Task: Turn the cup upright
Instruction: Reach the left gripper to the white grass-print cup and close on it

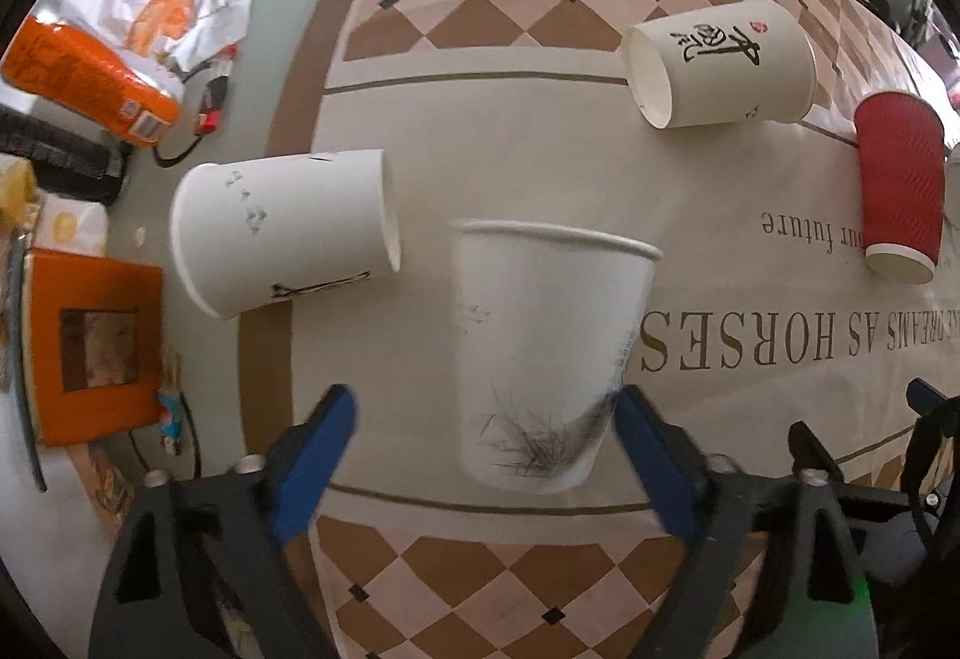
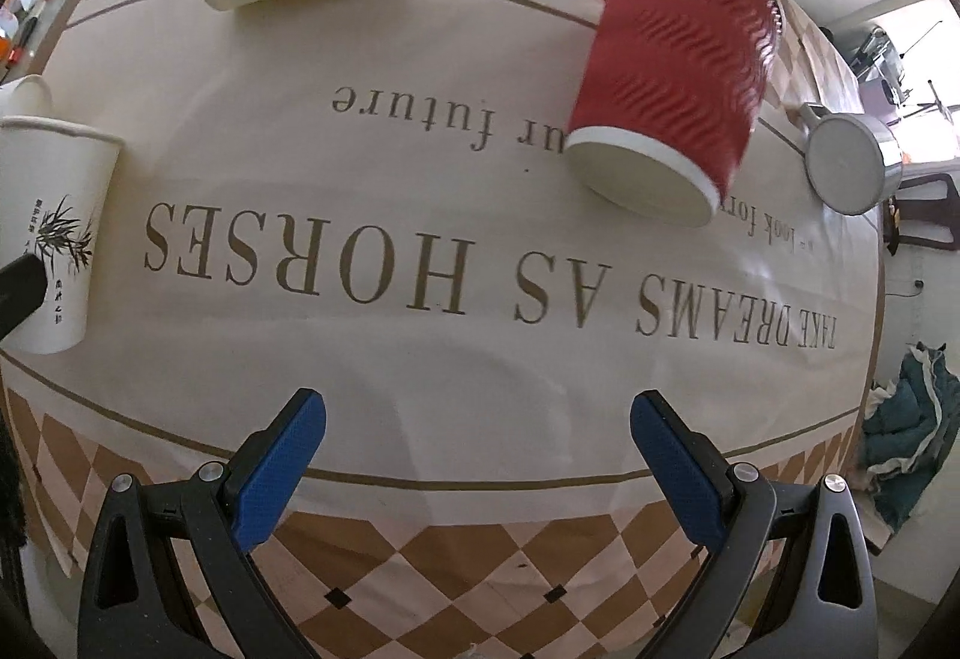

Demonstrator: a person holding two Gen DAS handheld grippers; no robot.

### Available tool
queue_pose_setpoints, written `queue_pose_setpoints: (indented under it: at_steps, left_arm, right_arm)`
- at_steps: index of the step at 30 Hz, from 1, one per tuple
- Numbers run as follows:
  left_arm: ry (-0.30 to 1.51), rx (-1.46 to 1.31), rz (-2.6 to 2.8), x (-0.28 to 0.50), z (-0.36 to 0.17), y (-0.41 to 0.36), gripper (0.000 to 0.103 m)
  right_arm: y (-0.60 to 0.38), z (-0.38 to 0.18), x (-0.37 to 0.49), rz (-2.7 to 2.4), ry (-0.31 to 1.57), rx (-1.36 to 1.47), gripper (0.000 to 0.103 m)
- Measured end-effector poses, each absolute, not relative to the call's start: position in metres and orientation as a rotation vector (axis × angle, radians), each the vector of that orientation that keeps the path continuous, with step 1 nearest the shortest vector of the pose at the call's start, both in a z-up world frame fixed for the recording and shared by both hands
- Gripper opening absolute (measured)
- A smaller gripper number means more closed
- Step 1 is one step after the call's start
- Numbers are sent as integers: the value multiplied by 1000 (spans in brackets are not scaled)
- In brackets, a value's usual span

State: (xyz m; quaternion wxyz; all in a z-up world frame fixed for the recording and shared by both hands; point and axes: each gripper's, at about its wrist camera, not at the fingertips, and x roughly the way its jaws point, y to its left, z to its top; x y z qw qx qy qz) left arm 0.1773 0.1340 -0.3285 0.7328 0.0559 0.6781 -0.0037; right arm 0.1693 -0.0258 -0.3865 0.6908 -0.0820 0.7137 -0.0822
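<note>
A white paper cup with a bamboo drawing (image 1: 540, 353) stands upright on the tablecloth between the blue fingers of my left gripper (image 1: 486, 455), which is open; the right finger is next to its base, the left finger apart. It also shows at the left edge of the right wrist view (image 2: 57, 227). A second white cup (image 1: 282, 227) lies on its side to the left. A cup with black calligraphy (image 1: 720, 65) lies on its side farther back. A red ribbed cup (image 2: 672, 83) lies on its side ahead of my right gripper (image 2: 480, 473), which is open and empty.
The tablecloth (image 2: 480, 359) has a brown checked border and printed words. Orange packets (image 1: 90, 71), crumpled paper and a box (image 1: 90, 347) crowd the left side. A round metal object (image 2: 852, 161) sits right of the red cup. The table edge falls off at the right.
</note>
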Motion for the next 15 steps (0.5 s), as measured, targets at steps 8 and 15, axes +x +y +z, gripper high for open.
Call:
queue_pose_setpoints:
  at_steps: [8, 15]
  left_arm:
    - [1487, 96, -19, 187, -335, 146, 55]
    - [1467, 92, -8, 178, -328, 157, 54]
  right_arm:
    - [-17, -387, 173, -204, 1599, -195, 103]
    - [-13, -382, 175, -221, 1597, -196, 103]
